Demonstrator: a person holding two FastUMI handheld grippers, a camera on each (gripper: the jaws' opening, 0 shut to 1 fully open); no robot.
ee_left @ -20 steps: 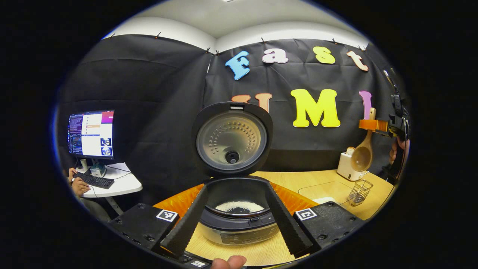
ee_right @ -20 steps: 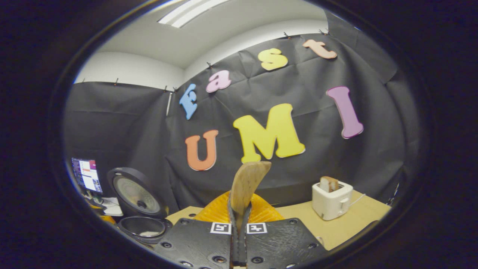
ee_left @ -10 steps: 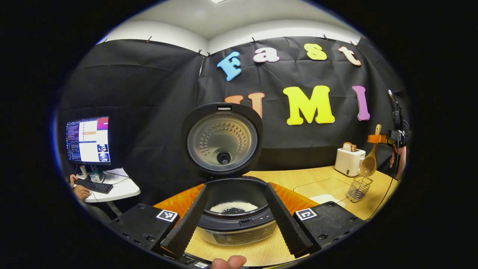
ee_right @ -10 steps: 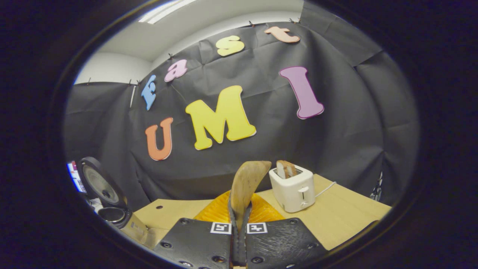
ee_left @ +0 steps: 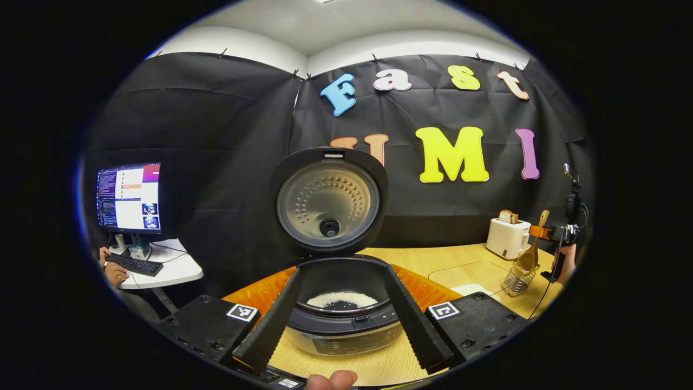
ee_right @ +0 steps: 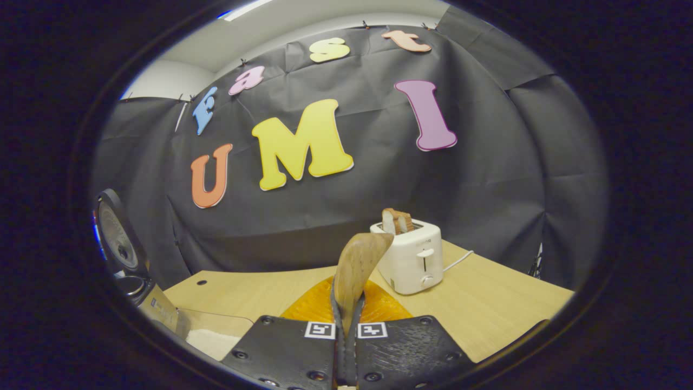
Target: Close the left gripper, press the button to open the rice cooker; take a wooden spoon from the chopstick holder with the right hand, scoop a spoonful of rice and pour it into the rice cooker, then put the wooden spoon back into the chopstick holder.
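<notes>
The wooden spoon [ee_right: 357, 271] has come down into the chopstick holder [ee_left: 516, 279] near the desk's [ee_right: 487, 314] right edge, right gripper [ee_right: 346, 346] clamped on its handle, while the left gripper [ee_left: 341, 325] hangs spread wide before the open rice cooker [ee_left: 335, 303].

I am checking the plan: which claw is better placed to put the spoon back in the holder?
The right claw: it is shut on the spoon, whose bowl is at the holder. The left claw is open, at the cooker.

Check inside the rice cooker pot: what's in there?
The rice cooker has its lid up. A shallow layer of white rice lies in the pot, with a dark bare patch at the front. The near rim hides the pot's front floor.
</notes>
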